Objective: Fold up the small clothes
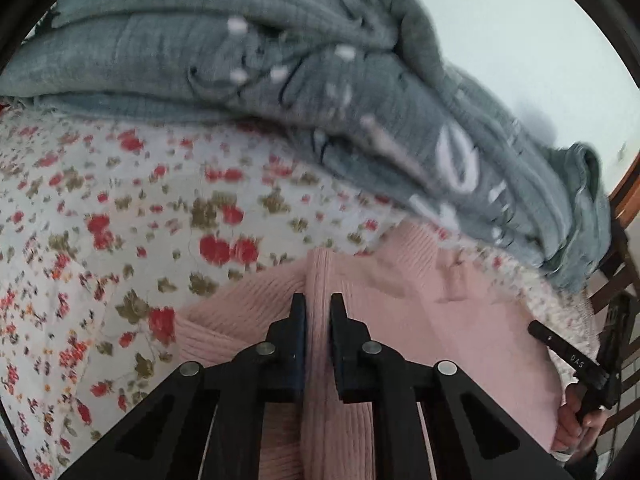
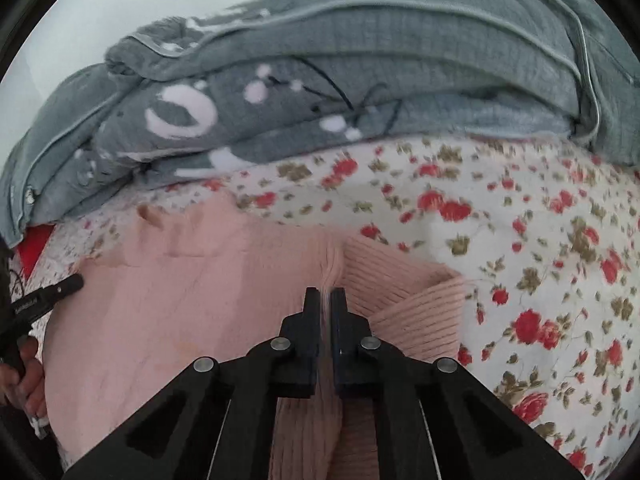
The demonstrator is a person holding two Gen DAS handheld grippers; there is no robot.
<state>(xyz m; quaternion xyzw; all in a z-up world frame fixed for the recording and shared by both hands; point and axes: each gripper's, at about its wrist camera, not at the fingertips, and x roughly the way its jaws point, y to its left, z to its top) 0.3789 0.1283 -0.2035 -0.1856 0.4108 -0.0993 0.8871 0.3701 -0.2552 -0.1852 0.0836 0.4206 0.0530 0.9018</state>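
**Two grippers pinching one pink knit along its near edge**

Both of your grippers are closed on the same garment, a pale pink ribbed knit sweater [image 1: 420, 320] that lies flat on the white sheet printed with red flowers [image 1: 120, 220]. Your left gripper [image 1: 318, 304] has a raised ridge of the knit squeezed between its black fingers, and your right gripper [image 2: 329, 296] clamps a thinner bunched pleat of the sweater [image 2: 180, 320] the same way. You hold it at two points well apart along the near edge, most likely so the fabric stays taut between them and lifts as one straight fold line rather than sagging in the middle.

Beyond the sweater, on its far side, a heap of grey waffle-textured fabric with white prints [image 2: 320, 92] sits on the sheet; it looks set aside there so the sweater has bare sheet to fold on.

At the sweater's outer side in each view you can see the other tool's black finger and your hand on its handle [image 1: 576, 420], which confirms both grips are on the one piece. Judging by the flat spread, the fold itself is not yet made.
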